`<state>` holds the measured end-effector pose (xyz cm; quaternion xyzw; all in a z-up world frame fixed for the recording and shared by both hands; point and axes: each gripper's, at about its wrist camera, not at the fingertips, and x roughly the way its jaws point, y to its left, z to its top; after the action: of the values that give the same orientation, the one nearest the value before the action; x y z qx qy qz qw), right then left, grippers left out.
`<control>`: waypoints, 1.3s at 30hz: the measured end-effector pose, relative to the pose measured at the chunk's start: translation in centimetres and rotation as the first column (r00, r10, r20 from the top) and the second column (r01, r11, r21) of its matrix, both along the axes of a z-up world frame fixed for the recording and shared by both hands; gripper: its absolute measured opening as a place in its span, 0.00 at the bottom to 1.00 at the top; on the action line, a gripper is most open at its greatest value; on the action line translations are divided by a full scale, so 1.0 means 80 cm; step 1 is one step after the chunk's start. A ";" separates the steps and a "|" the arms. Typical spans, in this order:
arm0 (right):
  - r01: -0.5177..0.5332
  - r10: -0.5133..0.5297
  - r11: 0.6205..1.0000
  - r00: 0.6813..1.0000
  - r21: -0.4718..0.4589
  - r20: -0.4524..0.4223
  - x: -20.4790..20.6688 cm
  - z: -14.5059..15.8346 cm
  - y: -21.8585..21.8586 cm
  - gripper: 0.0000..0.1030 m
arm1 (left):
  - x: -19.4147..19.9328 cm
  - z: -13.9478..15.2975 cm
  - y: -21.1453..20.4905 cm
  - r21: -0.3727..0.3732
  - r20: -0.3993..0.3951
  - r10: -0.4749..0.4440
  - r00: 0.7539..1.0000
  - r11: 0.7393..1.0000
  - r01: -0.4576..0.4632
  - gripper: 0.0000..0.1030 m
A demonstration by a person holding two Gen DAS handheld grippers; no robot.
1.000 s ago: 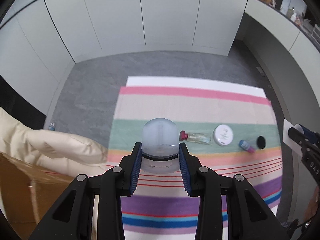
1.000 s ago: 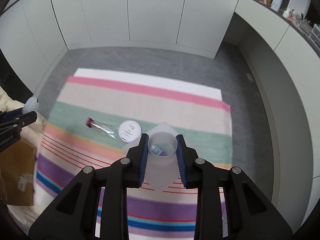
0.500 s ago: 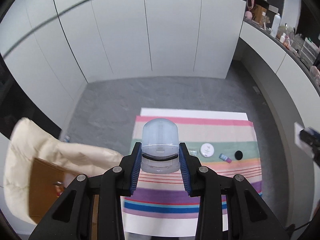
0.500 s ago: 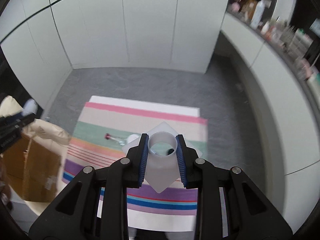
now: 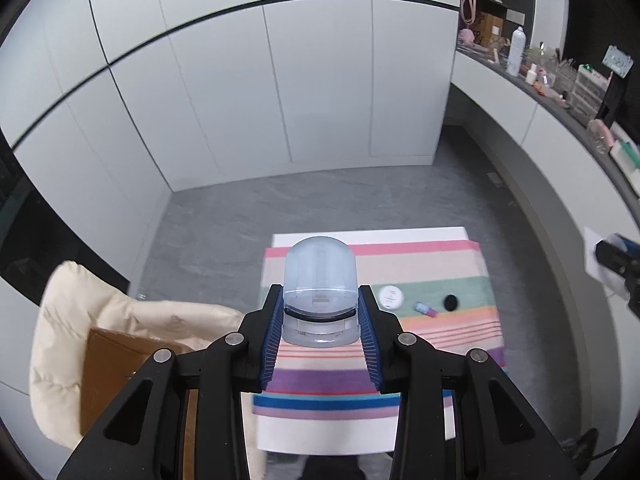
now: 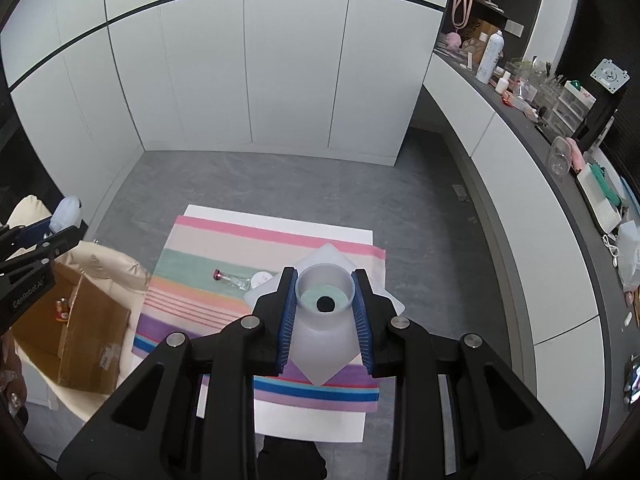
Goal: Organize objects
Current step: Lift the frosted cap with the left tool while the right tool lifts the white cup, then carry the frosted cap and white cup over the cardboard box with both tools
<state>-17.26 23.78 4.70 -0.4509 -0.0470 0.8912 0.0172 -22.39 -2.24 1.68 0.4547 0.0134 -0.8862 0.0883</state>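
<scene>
Much bare floor (image 6: 280,176) round striped cloth (image 6: 224,240).

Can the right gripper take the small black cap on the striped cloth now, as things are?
Probably not. The right gripper is shut on a frosted funnel and is high above the striped cloth; the black cap lies open there, nothing covering it.

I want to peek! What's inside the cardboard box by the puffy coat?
The open cardboard box shows a small orange can near one corner and bare cardboard below. Its flaps and the cream coat cover the rest, so more may be hidden.
</scene>
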 end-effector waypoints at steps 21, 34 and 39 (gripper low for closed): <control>0.012 -0.012 1.000 1.000 -0.017 0.014 0.032 -0.031 0.007 0.27 | 0.034 -0.010 0.021 0.016 -0.014 0.000 1.000 1.000 0.000 0.35; 0.002 0.001 0.997 0.999 -0.074 0.040 0.082 -0.085 0.019 0.27 | 0.087 -0.055 -0.003 0.034 0.011 0.027 1.000 0.999 -0.027 0.35; 0.008 -0.005 0.998 0.999 -0.065 0.049 0.108 -0.103 0.031 0.27 | 0.124 -0.077 -0.003 0.013 0.013 0.026 1.000 1.000 -0.026 0.35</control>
<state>-8.60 26.29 -3.57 -0.4730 -0.0167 0.8809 0.0044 -12.45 -2.48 -4.44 0.4607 0.0244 -0.8819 0.0971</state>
